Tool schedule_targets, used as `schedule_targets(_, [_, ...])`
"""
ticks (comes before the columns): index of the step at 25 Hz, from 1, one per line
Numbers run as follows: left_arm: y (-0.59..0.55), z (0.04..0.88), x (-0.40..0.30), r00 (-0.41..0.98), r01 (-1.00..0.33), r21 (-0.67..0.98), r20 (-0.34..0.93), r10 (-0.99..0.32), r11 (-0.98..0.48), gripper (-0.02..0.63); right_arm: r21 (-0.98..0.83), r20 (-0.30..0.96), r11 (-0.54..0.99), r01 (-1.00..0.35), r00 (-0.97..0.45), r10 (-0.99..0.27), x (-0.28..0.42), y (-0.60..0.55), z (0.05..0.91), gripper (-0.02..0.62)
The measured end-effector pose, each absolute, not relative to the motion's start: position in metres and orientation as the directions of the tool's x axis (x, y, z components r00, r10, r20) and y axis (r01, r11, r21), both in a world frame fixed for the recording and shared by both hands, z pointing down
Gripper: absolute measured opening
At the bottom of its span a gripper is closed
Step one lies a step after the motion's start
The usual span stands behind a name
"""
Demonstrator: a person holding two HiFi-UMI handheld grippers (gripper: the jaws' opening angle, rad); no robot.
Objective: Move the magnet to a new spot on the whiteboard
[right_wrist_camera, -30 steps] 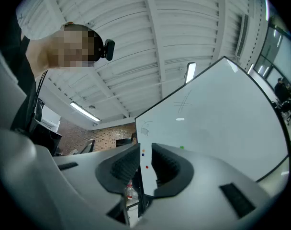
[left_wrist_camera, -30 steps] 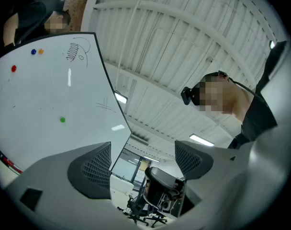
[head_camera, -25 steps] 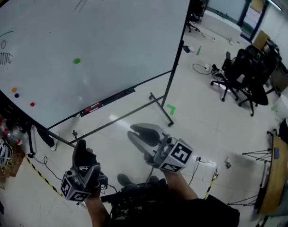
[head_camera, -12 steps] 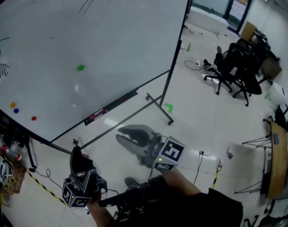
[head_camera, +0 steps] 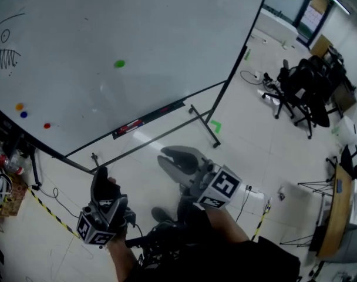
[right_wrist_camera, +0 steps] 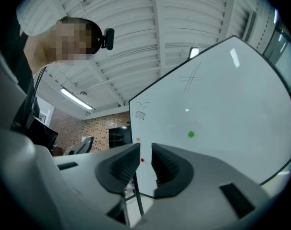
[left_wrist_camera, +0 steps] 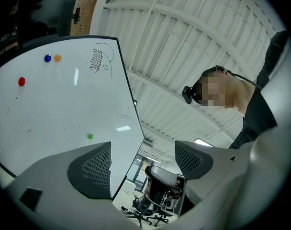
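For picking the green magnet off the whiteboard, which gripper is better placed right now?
Right, by a small margin. The right gripper is raised and stretched forward, its empty jaws pointing up at the whiteboard where the green magnet sits. The left gripper, open and empty, hangs lower.

Head view: top and left of whiteboard (head_camera: pixel 137 40) cut off by frame, scribble (head_camera: pixel 3 54) partly cropped. red label (head_camera: pixel 130 126) along its bottom edge unreadable. office chairs (head_camera: pixel 299 93) too small for detail.

The left gripper (head_camera: pixel 101 180) and right gripper (head_camera: pixel 174 159) have grey shells with dark ribbed pads (left_wrist_camera: pixel 95 166) (each bears a white cube (head_camera: pixel 224 188) of black square markers); the person wears a dark top (head_camera: pixel 243 264).
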State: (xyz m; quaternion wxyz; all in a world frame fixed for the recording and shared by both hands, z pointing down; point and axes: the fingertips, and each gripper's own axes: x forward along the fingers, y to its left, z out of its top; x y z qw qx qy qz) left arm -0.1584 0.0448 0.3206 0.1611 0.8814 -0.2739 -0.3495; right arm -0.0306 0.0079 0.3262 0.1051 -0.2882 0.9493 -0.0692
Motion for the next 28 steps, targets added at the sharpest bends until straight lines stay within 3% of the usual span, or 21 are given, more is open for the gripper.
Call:
schedule_targets(17, [-0.059,0.305,-0.107,0.553,-0.534,0.43,-0.473,-0.685,-0.728,0.413,-0.156,-0.219,0.861,-0.484,-0.833,-0.508,0.024,-0.12,0.325,0.077])
schedule_targets(28, [-0.092,0.315,-0.079,0.531,-0.588,0.443,-0.421,-0.736,-0.677,0.413,-0.009,-0.145,0.836,-0.549,-0.826,-0.544,0.035,-0.165,0.337,0.077])
